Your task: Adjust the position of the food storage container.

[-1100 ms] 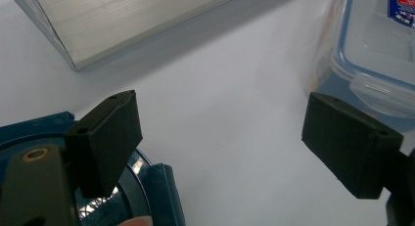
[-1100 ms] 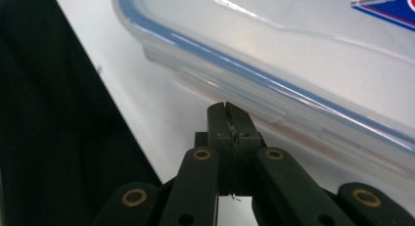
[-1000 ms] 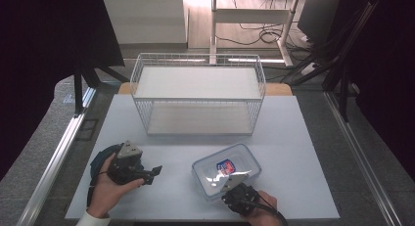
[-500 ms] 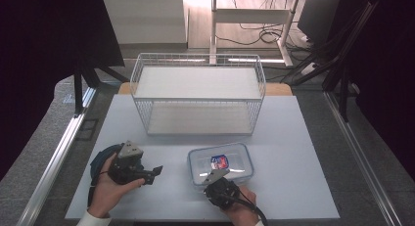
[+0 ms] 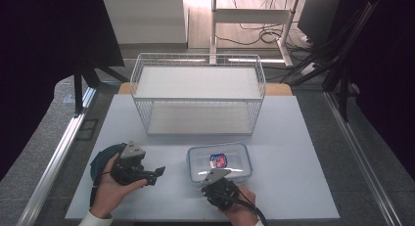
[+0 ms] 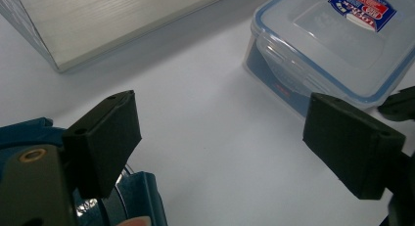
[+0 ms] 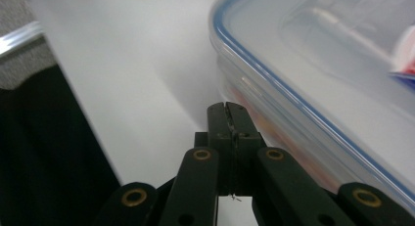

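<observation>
Blue, round and flat, a disc-like object (image 5: pixel 100 160) lies at the worktop's (image 5: pixel 303 138) front-left corner, under the person's left hand (image 5: pixel 110 189). That hand holds the left gripper (image 5: pixel 155 173) with its jaws spread wide and nothing between them, pointing right toward the clear plastic container (image 5: pixel 220 160). The container, lidded with a blue seal and a red-and-blue label, sits near the middle of the front edge, just right of the left gripper. The right gripper (image 5: pixel 211 177) is fully closed on nothing, its tip beside the container's front-left corner; touching or not, I cannot tell. A white wire basket (image 5: pixel 198 96) stands toward the back edge.
</observation>
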The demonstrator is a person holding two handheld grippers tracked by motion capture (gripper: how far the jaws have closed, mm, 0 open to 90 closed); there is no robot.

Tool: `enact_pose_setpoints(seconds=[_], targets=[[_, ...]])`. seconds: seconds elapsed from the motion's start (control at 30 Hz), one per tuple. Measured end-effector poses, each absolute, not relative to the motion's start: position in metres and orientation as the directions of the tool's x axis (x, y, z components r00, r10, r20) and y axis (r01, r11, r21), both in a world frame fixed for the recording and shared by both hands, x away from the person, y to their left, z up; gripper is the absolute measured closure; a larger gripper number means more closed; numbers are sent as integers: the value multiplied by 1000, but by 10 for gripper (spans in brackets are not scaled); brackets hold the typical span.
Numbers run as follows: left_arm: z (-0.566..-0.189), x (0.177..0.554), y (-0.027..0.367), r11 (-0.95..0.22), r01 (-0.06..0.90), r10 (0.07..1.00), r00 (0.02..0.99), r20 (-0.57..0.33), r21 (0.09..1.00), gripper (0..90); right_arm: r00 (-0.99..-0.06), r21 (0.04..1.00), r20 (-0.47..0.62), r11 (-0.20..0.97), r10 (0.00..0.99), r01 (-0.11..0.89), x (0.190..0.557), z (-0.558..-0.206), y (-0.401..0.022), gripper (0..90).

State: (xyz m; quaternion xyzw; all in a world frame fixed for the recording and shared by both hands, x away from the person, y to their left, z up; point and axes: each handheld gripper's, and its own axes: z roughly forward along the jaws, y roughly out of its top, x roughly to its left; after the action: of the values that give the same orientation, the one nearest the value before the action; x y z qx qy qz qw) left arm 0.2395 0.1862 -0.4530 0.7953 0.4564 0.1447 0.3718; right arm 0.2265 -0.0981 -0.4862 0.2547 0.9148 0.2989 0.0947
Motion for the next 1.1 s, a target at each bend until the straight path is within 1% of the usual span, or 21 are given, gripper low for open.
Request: enact_pose_setpoints(seconds=[0.1,0.2,0.23,0.27,0.3,0.33,0.4,0.47,0.5,0.53,0.57,0.6,0.63,0.67,0.7,0.77,0.83,0.87,0.97,1.03,1.1], targets=[[-452,239,186,-280,626,840,526,-129,727,135,-850,637,-9,658,527,402,221,-471,-111,890],[-451,239,185,-265,631,843,519,-142,730,138,-834,677,2,613,552,407,226,-456,-131,889],[-451,238,185,-259,632,844,516,-147,730,138,-806,701,31,562,591,439,233,-450,-148,889],[-450,238,184,-253,632,847,511,-149,732,138,-806,701,31,562,591,439,233,-450,-148,889],[-450,238,183,-250,631,849,507,-146,734,139,-778,719,58,515,625,467,240,-445,-165,889],[-450,238,182,-250,629,850,507,-144,736,139,-778,719,58,515,625,467,240,-445,-165,889],[-450,238,181,-247,626,848,508,-148,739,138,-736,735,84,457,672,501,251,-442,-191,890],[-451,238,180,-239,625,849,506,-153,743,137,-721,737,93,439,687,514,255,-441,-199,889],[-451,238,179,-237,625,847,508,-158,744,137,-706,739,103,422,700,526,258,-441,-207,889],[-452,238,178,-233,628,844,510,-167,743,139,-681,747,133,379,720,546,265,-442,-221,870],[-452,239,178,-228,632,838,515,-181,741,139,-681,747,133,379,720,546,265,-442,-221,870],[-453,239,176,-221,638,831,519,-200,738,141,-667,753,141,358,731,552,267,-442,-227,823],[-453,239,175,-203,650,837,504,-215,733,137,-624,772,149,304,767,558,271,-443,-237,627],[-453,239,175,-203,650,837,504,-215,733,129,-624,772,149,304,767,558,271,-443,-237,627],[-453,239,174,-177,664,847,479,-231,727,129,-610,775,152,289,778,561,272,-444,-240,554],[-453,240,174,-146,671,851,459,-253,727,103,-571,777,192,232,798,585,277,-445,-248,378],[-452,240,175,-120,676,849,449,-277,727,98,-571,775,214,218,793,593,278,-446,-252,316],[-452,240,175,-120,676,849,449,-277,727,98,-571,775,214,218,793,593,278,-446,-252,316],[-454,241,175,-113,681,846,448,-290,723,98,-577,775,216,221,787,592,279,-449,-254,236],[-454,242,175,-115,682,845,450,-290,722,98,-579,765,224,227,784,603,281,-451,-255,208],[-455,242,175,-116,685,841,453,-295,719,98,-579,758,233,227,781,611,282,-452,-255,201]])
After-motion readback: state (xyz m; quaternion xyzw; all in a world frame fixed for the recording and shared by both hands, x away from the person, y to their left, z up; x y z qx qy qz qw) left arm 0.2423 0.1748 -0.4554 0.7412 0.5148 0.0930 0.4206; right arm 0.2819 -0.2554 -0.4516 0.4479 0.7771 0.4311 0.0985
